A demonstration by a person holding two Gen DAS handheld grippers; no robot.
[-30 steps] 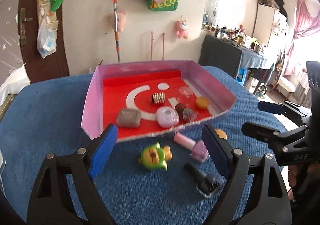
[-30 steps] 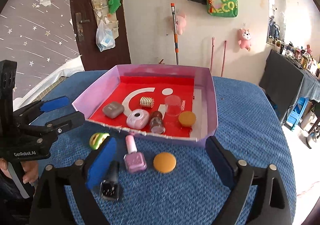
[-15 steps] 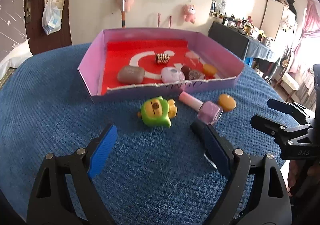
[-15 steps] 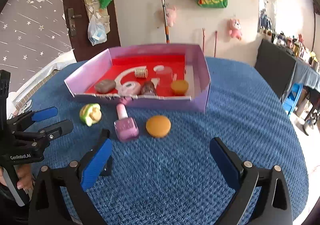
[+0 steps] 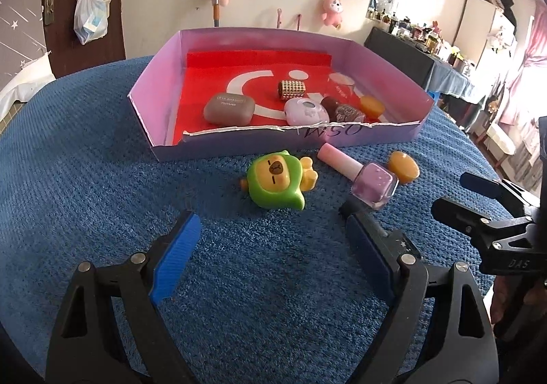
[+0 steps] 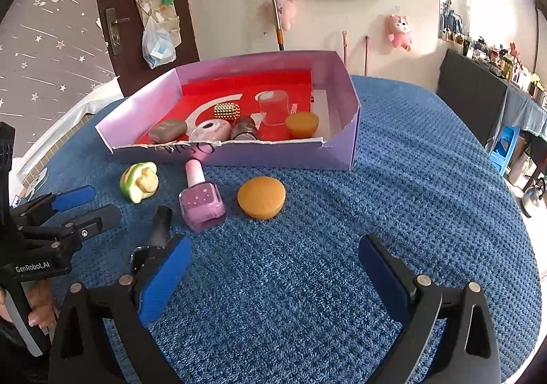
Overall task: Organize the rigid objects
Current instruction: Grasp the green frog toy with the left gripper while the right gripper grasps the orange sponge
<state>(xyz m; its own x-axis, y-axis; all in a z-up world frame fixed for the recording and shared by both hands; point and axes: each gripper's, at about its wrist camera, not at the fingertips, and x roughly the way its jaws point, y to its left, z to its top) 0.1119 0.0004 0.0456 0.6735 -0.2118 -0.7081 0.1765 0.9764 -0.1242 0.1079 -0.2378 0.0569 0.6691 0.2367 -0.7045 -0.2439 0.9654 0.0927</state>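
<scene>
A purple box with a red floor (image 5: pixel 160 83) (image 6: pixel 342 151) holds several small items on the blue cloth. In front of it lie a green and yellow toy (image 5: pixel 277 184) (image 6: pixel 138 180), a pink nail polish bottle (image 5: pixel 362 175) (image 6: pixel 201 199), an orange disc (image 5: pixel 404 163) (image 6: pixel 261 197) and a black bottle (image 6: pixel 159 225), mostly hidden behind my fingers. My left gripper (image 5: pixel 270 257) is open and empty, just short of the toy. My right gripper (image 6: pixel 273 274) is open and empty, short of the disc.
Inside the box are a grey case (image 5: pixel 229 108), a gold bead cylinder (image 5: pixel 291 89), a pale pink compact (image 5: pixel 306 112), a clear cup (image 6: pixel 273 110) and an orange disc (image 6: pixel 302 124). A dark dresser (image 5: pixel 410 62) stands at the right.
Both grippers have pulled back from the box and dropped lower over the cloth; the loose items now sit ahead of the fingertips. Both stay open.
</scene>
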